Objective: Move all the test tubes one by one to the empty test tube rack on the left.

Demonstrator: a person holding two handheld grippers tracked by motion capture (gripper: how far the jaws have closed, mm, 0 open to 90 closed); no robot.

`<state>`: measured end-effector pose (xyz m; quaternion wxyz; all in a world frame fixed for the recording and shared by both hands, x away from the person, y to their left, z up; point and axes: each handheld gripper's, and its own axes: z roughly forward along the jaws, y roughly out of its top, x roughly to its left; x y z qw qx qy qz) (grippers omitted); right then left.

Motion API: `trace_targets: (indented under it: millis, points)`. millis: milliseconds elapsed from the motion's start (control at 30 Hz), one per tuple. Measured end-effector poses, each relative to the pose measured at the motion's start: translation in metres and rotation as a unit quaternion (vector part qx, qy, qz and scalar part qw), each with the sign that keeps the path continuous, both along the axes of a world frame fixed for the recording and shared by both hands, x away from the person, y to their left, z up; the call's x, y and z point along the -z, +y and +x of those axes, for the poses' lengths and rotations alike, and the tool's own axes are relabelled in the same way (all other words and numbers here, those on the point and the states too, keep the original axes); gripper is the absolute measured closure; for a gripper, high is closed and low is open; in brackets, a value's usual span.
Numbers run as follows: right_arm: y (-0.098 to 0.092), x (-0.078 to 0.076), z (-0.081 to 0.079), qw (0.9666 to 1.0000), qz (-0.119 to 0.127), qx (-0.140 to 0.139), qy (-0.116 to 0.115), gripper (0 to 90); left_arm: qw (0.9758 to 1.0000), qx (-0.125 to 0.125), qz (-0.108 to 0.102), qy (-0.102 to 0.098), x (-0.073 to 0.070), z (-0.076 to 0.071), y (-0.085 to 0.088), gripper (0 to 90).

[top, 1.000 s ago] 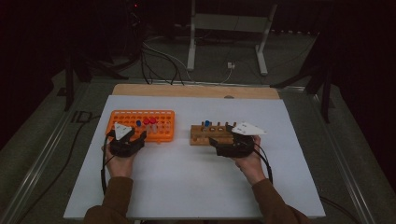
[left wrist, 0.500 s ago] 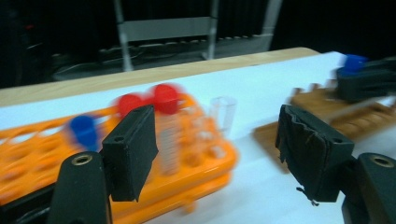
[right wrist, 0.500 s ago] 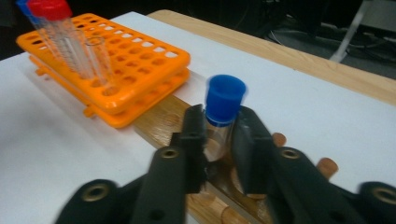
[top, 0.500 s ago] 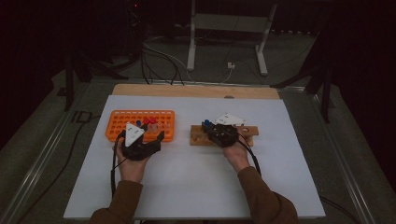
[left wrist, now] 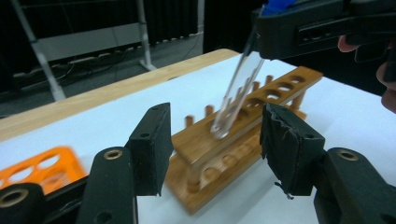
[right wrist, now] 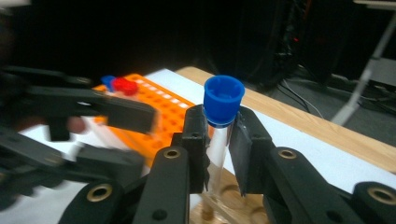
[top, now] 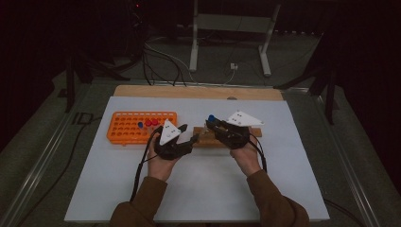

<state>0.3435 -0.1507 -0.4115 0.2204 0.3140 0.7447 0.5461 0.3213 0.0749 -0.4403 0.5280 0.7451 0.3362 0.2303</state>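
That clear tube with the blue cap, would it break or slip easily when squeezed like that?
The tube looks thin, clear and hard, so probably brittle if squeezed hard. Its smooth round wall may slip between the right tool's flat pads. It seems empty, so likely light, and would probably roll if laid beside the wooden rack.

desk: a white-topped desk (top: 198,189) with a bare pale wooden strip (top: 189,91) along its far edge
floor: grey floor (top: 293,61) beyond the desk, dark at the back
stand: a light grey metal stand (top: 229,38) on two long feet, on the floor behind the desk
cables: black cables (top: 156,56) looping across the floor left of the stand
plug: a small white plug (top: 233,66) between the stand's feet
rails: grey metal rails (top: 38,165) along the desk's left side
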Motion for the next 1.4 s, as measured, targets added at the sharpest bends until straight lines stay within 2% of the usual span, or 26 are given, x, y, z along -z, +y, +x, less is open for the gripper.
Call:
trace_targets:
  millis: [67, 200, 300, 367, 433, 500, 567, 667, 767, 900, 967, 1133, 1267, 1333, 1400]
  points:
    - [0.002, -0.004, -0.004, 0.9998, 0.004, -0.017, 0.002, 77.3, 0.9999, 0.010, 0.002, -0.003, -0.003, 0.000, -0.005, 46.9]
    - [0.011, -0.005, -0.011, 0.9986, 0.004, -0.051, 0.011, 77.3, 0.9995, 0.026, 0.019, -0.008, -0.004, -0.001, -0.010, 54.2]
    - [0.016, -0.003, -0.014, 0.9978, 0.004, -0.064, 0.016, 77.2, 0.9983, 0.039, 0.041, -0.012, -0.002, -0.003, -0.009, 73.9]
    - [0.017, -0.003, -0.015, 0.9973, 0.002, -0.070, 0.021, 74.6, 0.9978, 0.039, 0.051, -0.013, -0.001, -0.005, -0.007, 77.2]
    - [0.013, -0.002, -0.014, 0.9965, 0.017, -0.078, 0.026, 58.0, 0.9982, 0.029, 0.052, -0.013, 0.001, -0.006, 0.002, 77.4]
    - [0.007, -0.003, -0.015, 0.9973, 0.021, -0.068, 0.020, 45.1, 0.9990, 0.008, 0.043, -0.012, 0.003, -0.008, 0.018, 77.4]
    - [-0.002, -0.004, -0.017, 0.9981, 0.018, -0.055, 0.018, 36.0, 0.9992, -0.017, 0.036, -0.010, 0.005, -0.010, 0.039, 77.4]
    - [-0.018, -0.002, -0.017, 0.9993, 0.008, -0.032, 0.016, 27.9, 0.9979, -0.061, 0.021, -0.009, 0.009, -0.016, 0.073, 77.4]
    - [-0.035, 0.002, -0.019, 0.9997, 0.007, -0.012, 0.019, 22.7, 0.9947, -0.101, 0.009, -0.014, 0.010, -0.021, 0.103, 77.4]
    - [-0.052, 0.006, -0.023, 0.9997, 0.011, 0.005, 0.021, 19.6, 0.9877, -0.155, -0.012, -0.019, 0.011, -0.024, 0.134, 77.5]
    - [-0.058, 0.008, -0.026, 0.9997, 0.010, 0.011, 0.020, 18.6, 0.9831, -0.181, -0.016, -0.020, 0.013, -0.021, 0.146, 77.5]
    - [-0.071, 0.011, -0.034, 0.9996, 0.012, 0.020, 0.016, 18.0, 0.9753, -0.220, -0.024, -0.007, 0.023, -0.003, 0.157, 77.6]
    - [-0.081, 0.013, -0.037, 0.9994, 0.017, 0.028, 0.014, 18.0, 0.9730, -0.230, -0.020, 0.008, 0.033, 0.011, 0.154, 77.6]
    - [-0.085, 0.015, -0.038, 0.9992, 0.018, 0.033, 0.015, 18.0, 0.9726, -0.231, -0.022, 0.015, 0.038, 0.017, 0.153, 77.6]
    - [-0.090, 0.017, -0.038, 0.9990, 0.019, 0.037, 0.016, 18.1, 0.9723, -0.233, -0.008, 0.023, 0.043, 0.021, 0.149, 77.6]
